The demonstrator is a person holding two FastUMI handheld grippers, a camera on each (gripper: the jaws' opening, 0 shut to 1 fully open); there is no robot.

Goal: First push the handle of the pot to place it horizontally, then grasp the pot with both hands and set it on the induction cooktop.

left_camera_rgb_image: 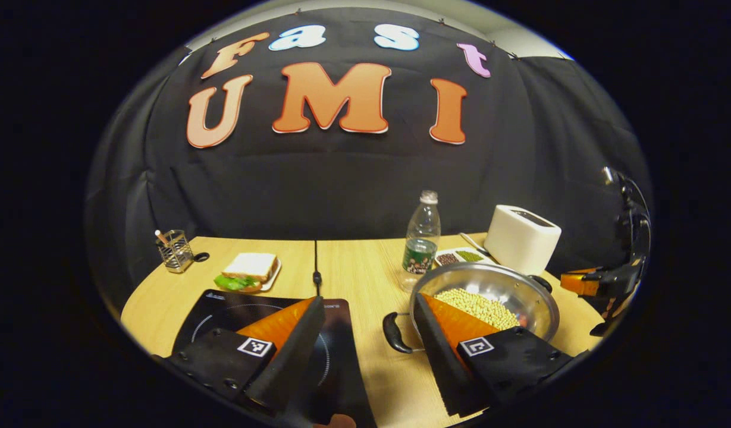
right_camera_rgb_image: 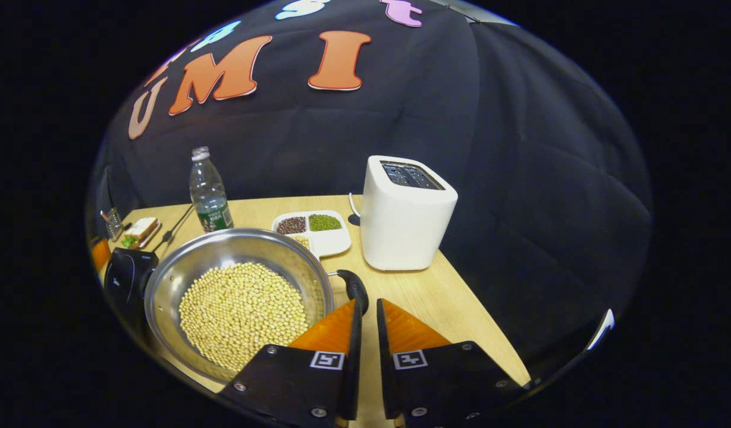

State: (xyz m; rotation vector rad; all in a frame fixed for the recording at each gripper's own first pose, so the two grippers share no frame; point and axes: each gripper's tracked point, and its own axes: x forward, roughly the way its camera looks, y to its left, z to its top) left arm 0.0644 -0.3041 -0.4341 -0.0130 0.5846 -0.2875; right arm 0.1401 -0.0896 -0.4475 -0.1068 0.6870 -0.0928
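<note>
Looks like the pushing stage to me: the right gripper [right_camera_rgb_image: 365, 312] has its jaws nearly together, clamped on nothing, right behind the pot's near handle [right_camera_rgb_image: 354, 288], so I'd nudge slow and low to keep the soybeans [right_camera_rgb_image: 243, 312] from sloshing. The left gripper [left_camera_rgb_image: 365, 315] sits with jaws wide apart between the pot [left_camera_rgb_image: 490, 297] and the induction cooktop [left_camera_rgb_image: 222, 309] beside it. Wooden desk [left_camera_rgb_image: 353, 261] also carries a toaster [right_camera_rgb_image: 404, 220], bottle [right_camera_rgb_image: 207, 190], divided dish [right_camera_rgb_image: 317, 229] and sandwich [left_camera_rgb_image: 249, 270], black cloth behind.
</note>
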